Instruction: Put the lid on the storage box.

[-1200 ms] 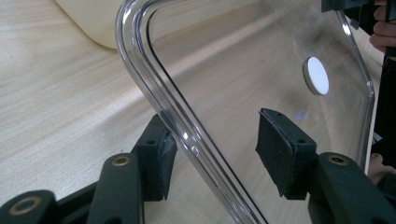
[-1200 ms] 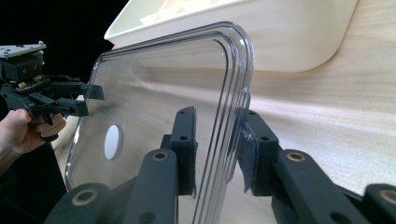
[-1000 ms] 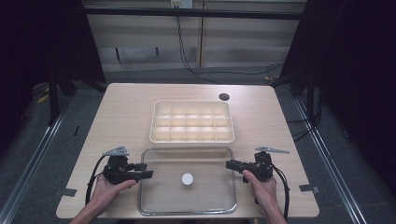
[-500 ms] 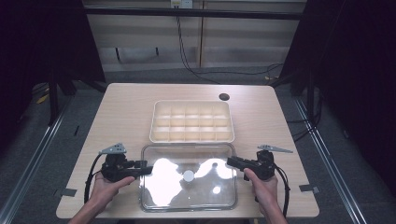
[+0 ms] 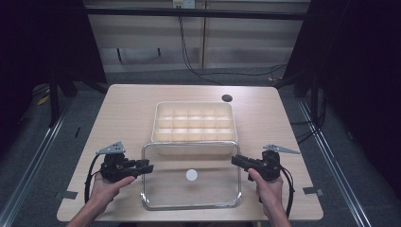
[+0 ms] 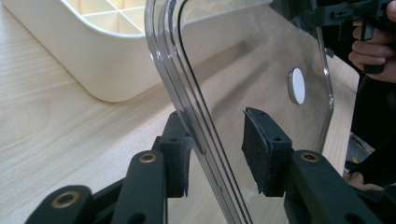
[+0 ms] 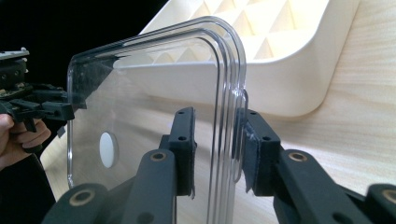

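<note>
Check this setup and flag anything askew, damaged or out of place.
Nothing looks damaged or spilled. The clear lid sits off the compartment box, its far edge overlapping the box's near rim, with the left gripper and right gripper at its side edges.

Light wooden table (image 5: 127,118), cream compartment tray (image 5: 194,122) resting mid-table, small dark hole (image 5: 227,98) near its far edge
</note>
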The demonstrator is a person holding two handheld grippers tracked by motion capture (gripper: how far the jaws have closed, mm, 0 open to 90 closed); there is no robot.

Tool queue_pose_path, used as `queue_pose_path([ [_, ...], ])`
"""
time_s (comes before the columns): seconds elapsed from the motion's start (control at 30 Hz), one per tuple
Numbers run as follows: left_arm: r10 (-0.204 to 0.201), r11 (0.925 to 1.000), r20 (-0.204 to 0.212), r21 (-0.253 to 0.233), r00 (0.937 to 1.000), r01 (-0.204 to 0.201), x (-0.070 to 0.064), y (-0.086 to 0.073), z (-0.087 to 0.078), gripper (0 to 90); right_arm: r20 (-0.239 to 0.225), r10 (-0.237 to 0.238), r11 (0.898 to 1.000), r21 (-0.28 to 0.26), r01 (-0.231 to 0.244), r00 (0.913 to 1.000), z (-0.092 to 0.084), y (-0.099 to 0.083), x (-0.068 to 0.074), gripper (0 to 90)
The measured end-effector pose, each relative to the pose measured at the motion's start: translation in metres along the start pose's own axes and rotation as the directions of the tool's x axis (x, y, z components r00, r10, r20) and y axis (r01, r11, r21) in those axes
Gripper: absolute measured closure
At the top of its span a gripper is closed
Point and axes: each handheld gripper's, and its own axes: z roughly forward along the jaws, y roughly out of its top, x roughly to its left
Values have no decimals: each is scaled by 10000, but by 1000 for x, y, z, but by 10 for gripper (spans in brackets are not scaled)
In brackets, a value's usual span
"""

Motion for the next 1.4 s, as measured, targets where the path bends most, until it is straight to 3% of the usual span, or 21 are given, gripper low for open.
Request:
queue_pose_path([
  [0.07, -232, 9996, 52, -172, 9997, 233, -2, -2, -1, 632, 20, 9, 10000, -78, -9, 10000, -1, 0, 2, 694],
  [0.37, -87, 9991, 103, -420, 9999, 91, -8, 4, -6, 670, 74, 17, 9988, -494, -13, 10000, -10, 0, 8, 701],
  [0.47, -347, 9978, 331, -551, 9989, 365, -8, 6, -7, 692, 91, -71, 9984, -561, 77, 9999, -12, 2, 10, 700],
  [0.67, -77, 9982, -55, -594, 10000, 74, -8, 16, -11, 700, 51, -329, 9972, -671, 331, 9994, -12, 11, 14, 701],
  [0.8, -166, 9984, -44, -539, 9999, 164, -4, 18, -10, 700, 69, -399, 9971, -640, 403, 9992, -9, 16, 14, 701],
  [1.07, 133, 9969, -125, -771, 9998, -142, -8, 30, -13, 701, 57, -523, 9956, -774, 526, 9986, -11, 24, 14, 700],
  [1.4, -6, 9954, -270, -955, 9996, -19, -6, 46, -12, 704, 61, -557, 9920, -1131, 561, 9984, -11, 42, 13, 698],
])
